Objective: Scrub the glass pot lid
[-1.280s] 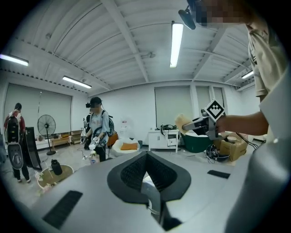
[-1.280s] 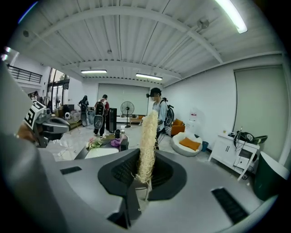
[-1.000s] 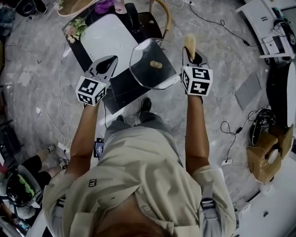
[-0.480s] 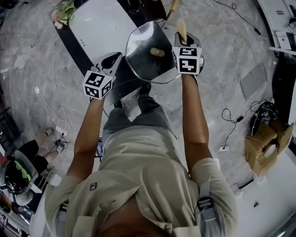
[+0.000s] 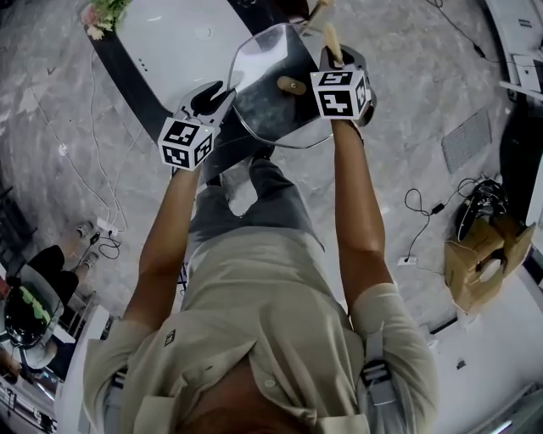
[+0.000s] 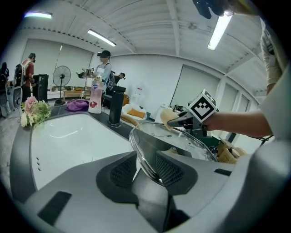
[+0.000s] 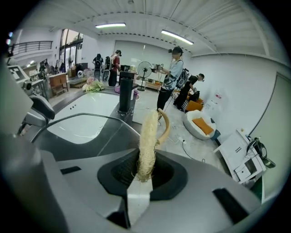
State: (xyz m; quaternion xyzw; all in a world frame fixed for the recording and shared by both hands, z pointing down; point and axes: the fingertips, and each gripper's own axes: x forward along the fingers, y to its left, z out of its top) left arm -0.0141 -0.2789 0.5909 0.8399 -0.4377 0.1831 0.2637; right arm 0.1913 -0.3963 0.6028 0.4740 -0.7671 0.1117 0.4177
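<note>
The glass pot lid (image 5: 267, 106) with a wooden knob (image 5: 292, 85) hangs tilted in the air over the dark counter edge. Its rim (image 6: 152, 170) sits between the pads of my left gripper (image 5: 222, 91), which still touch it while the jaws are opening. My right gripper (image 5: 339, 58) is shut on a pale loofah scrubber (image 7: 146, 141), whose tip (image 5: 331, 38) stands at the lid's far right edge. In the left gripper view the right gripper (image 6: 182, 122) and the scrubber (image 6: 166, 117) rest against the lid's far rim. The lid (image 7: 91, 129) shows at the left in the right gripper view.
A white sink basin (image 5: 170, 42) in a dark counter lies under and behind the lid, with a black faucet (image 6: 114, 107), a bottle (image 6: 95, 95) and flowers (image 5: 102, 13). Several people stand in the background. Cables and a cardboard box (image 5: 475, 263) are on the floor.
Both grippers and the lid have moved forward, over the counter edge. The right gripper with the scrubber has closed in on the lid's right rim.
</note>
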